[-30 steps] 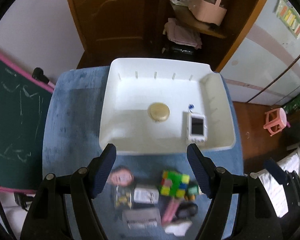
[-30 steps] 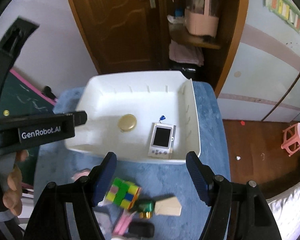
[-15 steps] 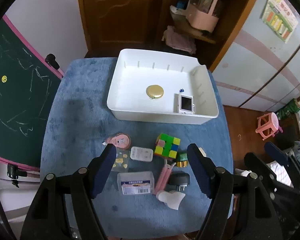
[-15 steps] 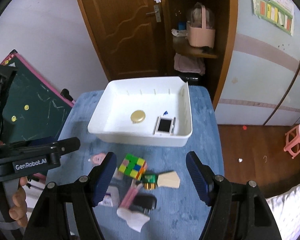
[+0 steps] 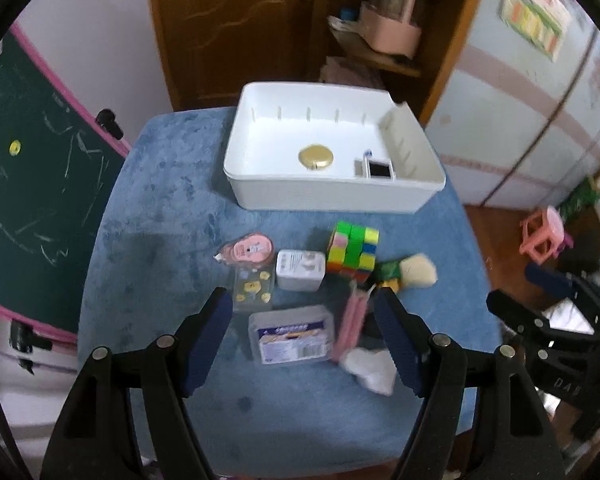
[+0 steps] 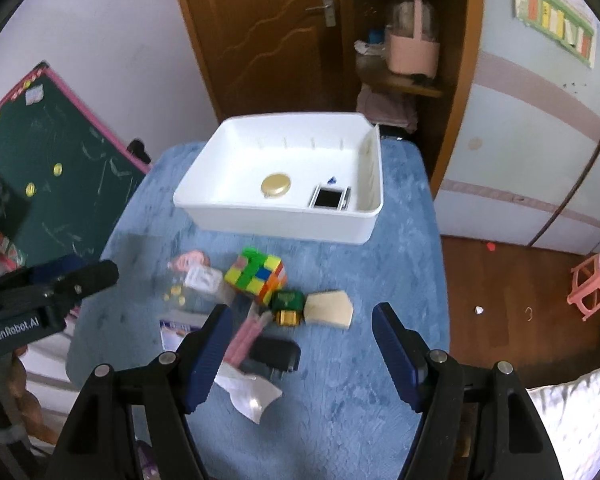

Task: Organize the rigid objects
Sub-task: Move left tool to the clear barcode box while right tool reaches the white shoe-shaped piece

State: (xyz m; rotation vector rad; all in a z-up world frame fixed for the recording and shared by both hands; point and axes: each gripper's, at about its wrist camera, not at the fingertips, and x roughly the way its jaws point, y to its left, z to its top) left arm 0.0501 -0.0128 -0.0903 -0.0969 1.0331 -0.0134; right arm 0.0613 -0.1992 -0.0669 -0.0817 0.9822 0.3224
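A white bin (image 5: 324,200) stands at the far side of the blue table and holds a gold disc (image 5: 316,157) and a small screen device (image 5: 380,169). Nearer lie a colour cube (image 5: 353,251), a white adapter (image 5: 301,270), a pink tape dispenser (image 5: 249,250), a labelled clear box (image 5: 292,334) and a beige block (image 5: 418,270). My left gripper (image 5: 302,298) hangs open above the clear box, holding nothing. My right gripper (image 6: 302,312) is open and empty above a black charger (image 6: 274,354), a green item (image 6: 287,306) and the cube (image 6: 256,280).
A green chalkboard (image 5: 32,184) leans at the table's left. Behind the bin (image 6: 284,222) are a brown door (image 6: 268,32) and shelves. A pink stool (image 6: 592,284) stands on the wooden floor to the right. A white wrapper (image 6: 248,394) lies near the front edge.
Both grippers have drawn back from the bin towards the table's near side. The bin now looks smaller and farther, and the loose objects have come fully into view. Both stay open.
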